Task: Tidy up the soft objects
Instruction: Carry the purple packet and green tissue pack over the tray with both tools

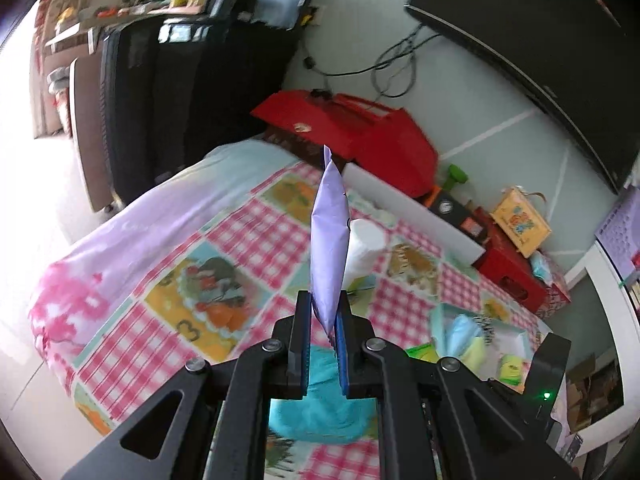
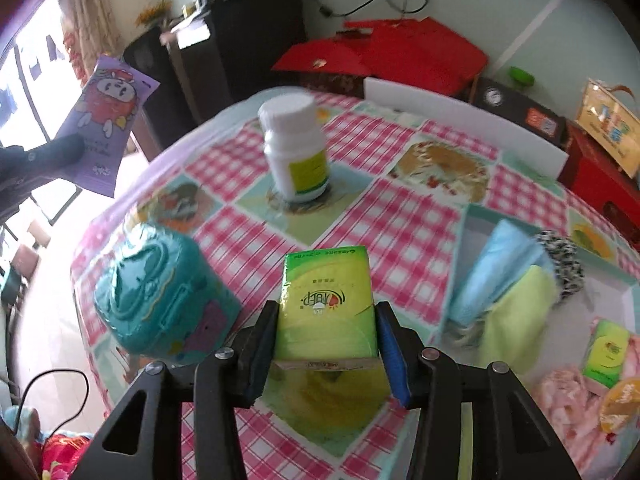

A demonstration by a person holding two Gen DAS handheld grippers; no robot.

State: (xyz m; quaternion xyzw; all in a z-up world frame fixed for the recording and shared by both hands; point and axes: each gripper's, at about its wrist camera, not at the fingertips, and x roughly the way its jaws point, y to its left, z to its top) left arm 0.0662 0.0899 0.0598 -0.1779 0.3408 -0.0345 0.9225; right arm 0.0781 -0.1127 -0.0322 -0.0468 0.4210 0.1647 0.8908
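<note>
I hold purple sachet (image 1: 329, 236) in left jaws: light, limp, slick; pinched at bottom edge. Right jaws clamp green tissue pack (image 2: 326, 304) across sides: soft, compressible.

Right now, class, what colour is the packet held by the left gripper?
Purple packet, cartoon printed; clearest in the right wrist view.

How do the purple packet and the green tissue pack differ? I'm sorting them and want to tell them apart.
The purple packet is a thin, flat pouch with a cartoon figure; the green tissue pack is a thick, blocky rectangle with a logo. The purple packet is pinched at one end by the nearly closed left claw; the green tissue pack sits between the wider-set pads of the right claw. Both are held above the checked tablecloth.
</note>
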